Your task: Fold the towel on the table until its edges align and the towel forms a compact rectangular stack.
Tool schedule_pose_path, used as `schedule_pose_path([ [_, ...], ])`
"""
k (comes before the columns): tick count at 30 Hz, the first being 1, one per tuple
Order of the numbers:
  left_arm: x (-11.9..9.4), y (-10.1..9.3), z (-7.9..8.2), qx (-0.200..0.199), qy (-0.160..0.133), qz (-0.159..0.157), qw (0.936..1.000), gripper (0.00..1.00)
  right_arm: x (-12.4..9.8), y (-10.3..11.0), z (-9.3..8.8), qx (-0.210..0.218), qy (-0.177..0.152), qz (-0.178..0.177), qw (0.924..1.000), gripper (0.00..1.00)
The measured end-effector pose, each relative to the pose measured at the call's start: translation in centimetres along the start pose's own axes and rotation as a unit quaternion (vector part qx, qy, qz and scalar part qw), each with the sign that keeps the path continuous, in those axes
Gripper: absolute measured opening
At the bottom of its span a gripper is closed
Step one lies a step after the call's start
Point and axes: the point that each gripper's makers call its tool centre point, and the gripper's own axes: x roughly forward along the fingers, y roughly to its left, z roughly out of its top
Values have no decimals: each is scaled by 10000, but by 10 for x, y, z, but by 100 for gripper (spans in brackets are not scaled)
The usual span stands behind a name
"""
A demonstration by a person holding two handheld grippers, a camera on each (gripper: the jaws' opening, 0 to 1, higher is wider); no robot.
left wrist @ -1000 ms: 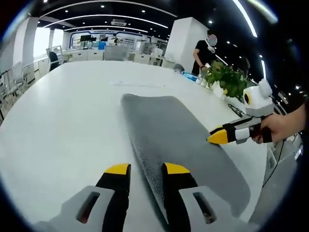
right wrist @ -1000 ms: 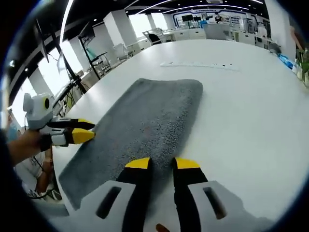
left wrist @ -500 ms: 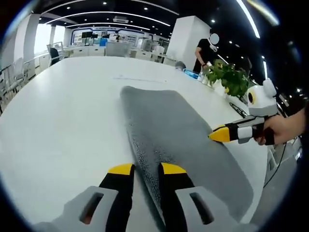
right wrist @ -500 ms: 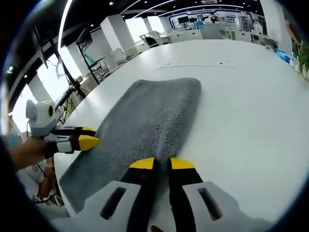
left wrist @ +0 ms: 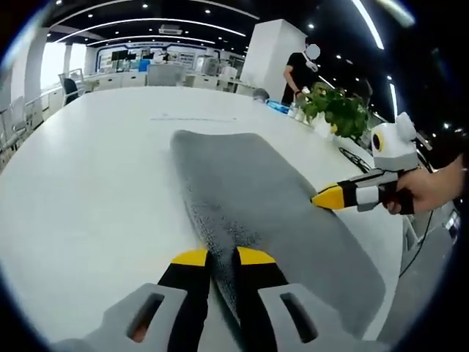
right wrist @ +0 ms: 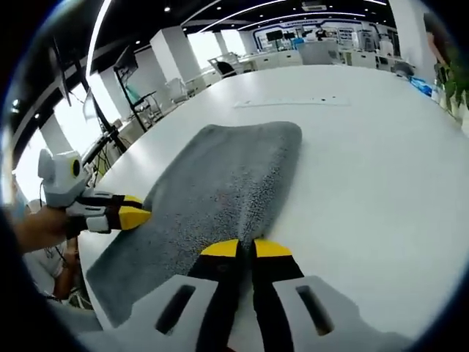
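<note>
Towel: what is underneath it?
The grey towel lies flat on the white table, which shows bare all round it. Whatever lies beneath the cloth itself is covered and cannot be seen.

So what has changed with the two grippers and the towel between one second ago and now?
Both grippers closed. The left gripper narrowed its jaws onto one long edge of the towel, and the right gripper shut on the opposite long edge. Each now appears to pinch the cloth. The towel itself stayed flat and still on the table, not yet lifted or folded.
</note>
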Motion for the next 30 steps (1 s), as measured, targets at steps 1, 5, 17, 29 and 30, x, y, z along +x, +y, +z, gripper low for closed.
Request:
schedule_pose_path([
  [1,1,-4,0,30,12,-11,10000,13,-3,-4,-2,-3,1,-13,10000,3],
  [5,14,-21,-1,242,119,-117,9996,12,-12,-25,-6,3,-3,-117,9999,3],
  [17,38,-92,-1,322,262,-462,9981,12,-56,-79,-23,95,4,-572,9983,3],
  [29,40,-108,-3,268,407,-582,9971,14,-63,-95,-24,-356,55,-788,9962,4],
  [30,40,-106,-4,277,454,-628,9966,15,-63,-94,-24,-392,66,-776,9962,5],
])
